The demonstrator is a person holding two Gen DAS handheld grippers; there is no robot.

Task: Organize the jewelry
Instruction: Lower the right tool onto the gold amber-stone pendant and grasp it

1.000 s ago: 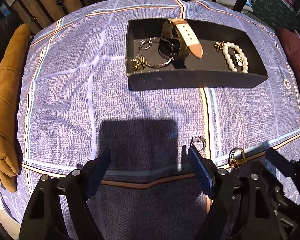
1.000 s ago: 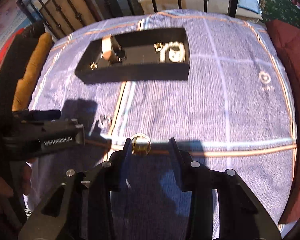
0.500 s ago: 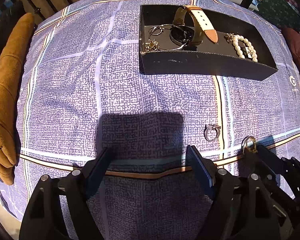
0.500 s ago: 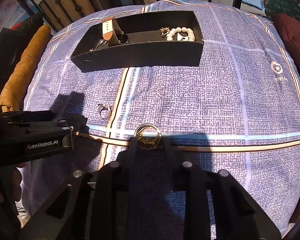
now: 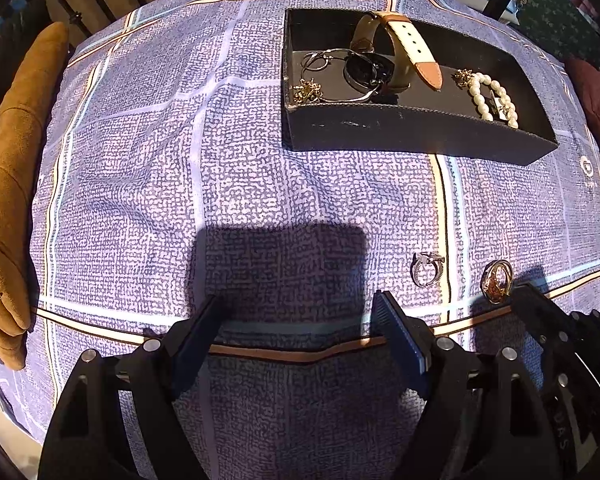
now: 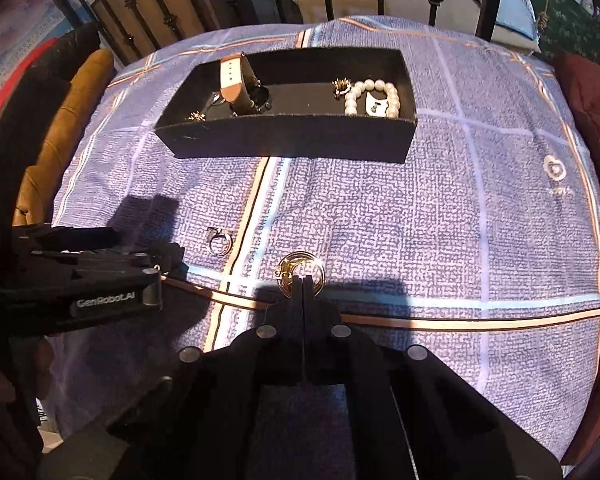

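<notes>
Right tongs (image 6: pixel 302 280) are clenched on the near edge of the gold ring (image 6: pixel 300 270), which lies on the blue checked cloth (image 6: pixel 380 220). Left tongs (image 5: pixel 298 312) are spread wide, empty; the silver ring (image 5: pixel 428 268) lies just beside their right finger.

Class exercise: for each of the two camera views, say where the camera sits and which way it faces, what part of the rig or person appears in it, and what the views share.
Left wrist: sits on the left gripper, looking down at the blue checked cloth; its open fingers frame bare cloth.
Right wrist: sits on the right gripper, angled down toward the black tray; its jaws are shut on the gold ring, and a hand shows at left.
Shared: the tray, the silver ring, the gold ring.
</notes>
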